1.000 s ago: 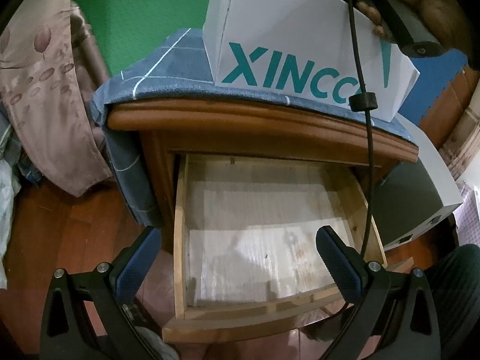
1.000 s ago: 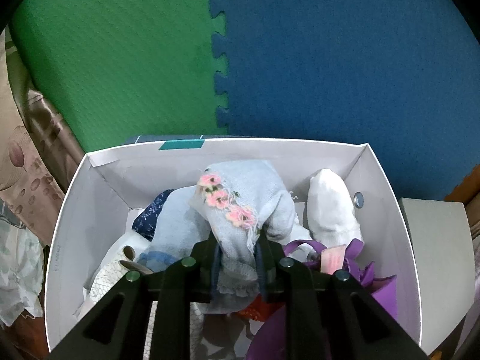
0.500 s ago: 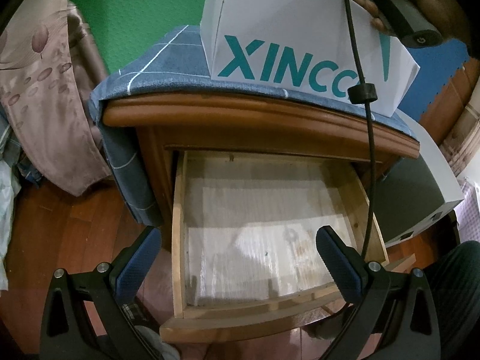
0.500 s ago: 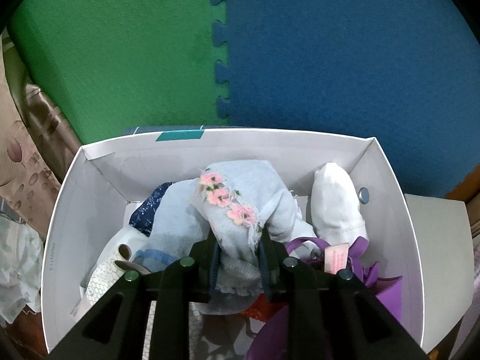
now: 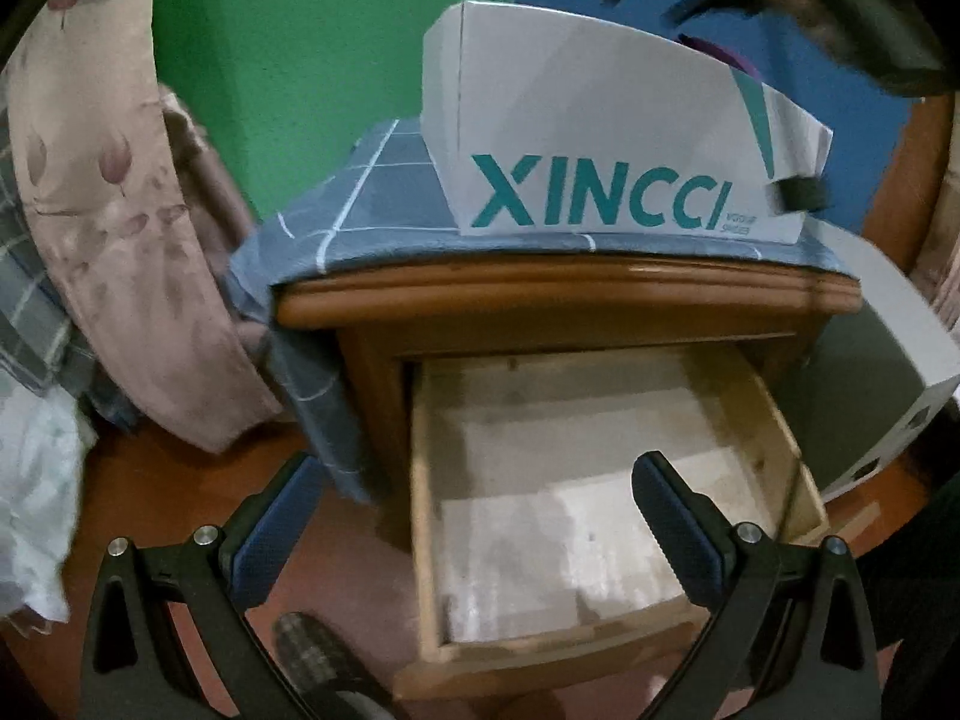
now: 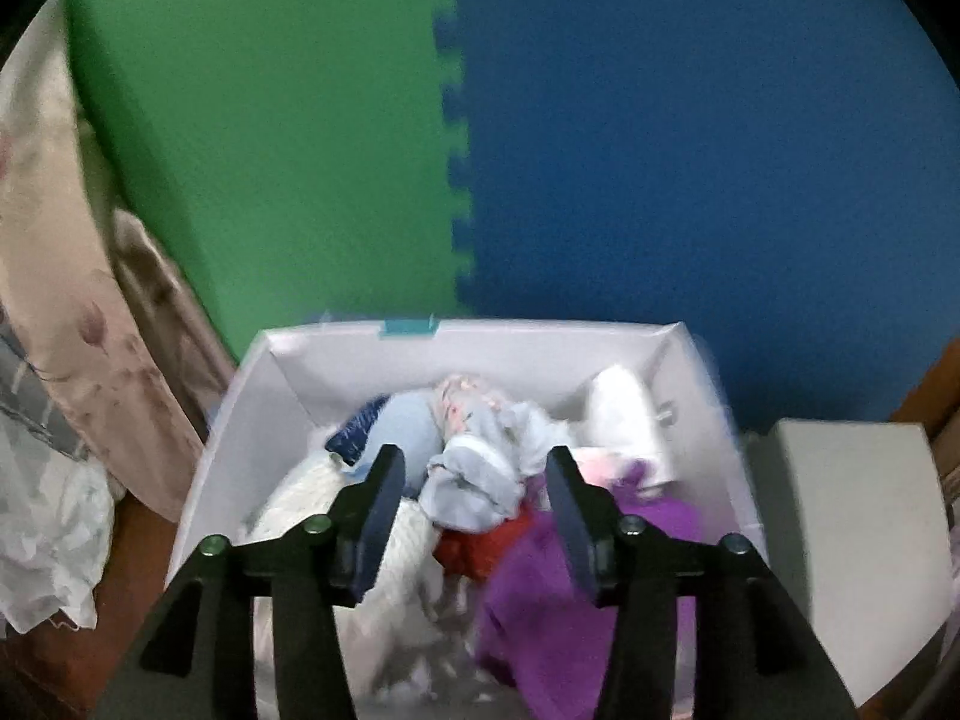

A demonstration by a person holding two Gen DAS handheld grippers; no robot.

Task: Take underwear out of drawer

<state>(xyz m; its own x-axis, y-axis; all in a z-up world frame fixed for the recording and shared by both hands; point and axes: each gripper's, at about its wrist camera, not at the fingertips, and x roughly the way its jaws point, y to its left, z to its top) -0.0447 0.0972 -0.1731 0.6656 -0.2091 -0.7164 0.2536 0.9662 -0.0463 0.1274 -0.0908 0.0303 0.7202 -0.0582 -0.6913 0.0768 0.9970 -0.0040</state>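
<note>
Right claw (image 6: 474,504) hangs above the white shoe box (image 6: 702,372), jaws spread apart, nothing between them. Directly below the gap lies the pale blue underwear with pink flower trim (image 6: 480,456), crumpled on top of the pile inside the box. Around it: a purple garment (image 6: 540,588) at right, a red piece (image 6: 480,546) under it, a white knit item (image 6: 312,492) at left, a navy patterned scrap (image 6: 354,438) behind. The box, printed XINCCI, sits on a blue checked cloth (image 5: 384,204) covering the top of a wooden nightstand (image 5: 564,294). Left claw (image 5: 474,516) is low in front of the nightstand, jaws wide apart, holding nothing. Its drawer (image 5: 606,480) is pulled out, showing a pale liner on its floor. Green and blue foam mats (image 6: 456,138) line the wall behind. Both views are motion-blurred.
</note>
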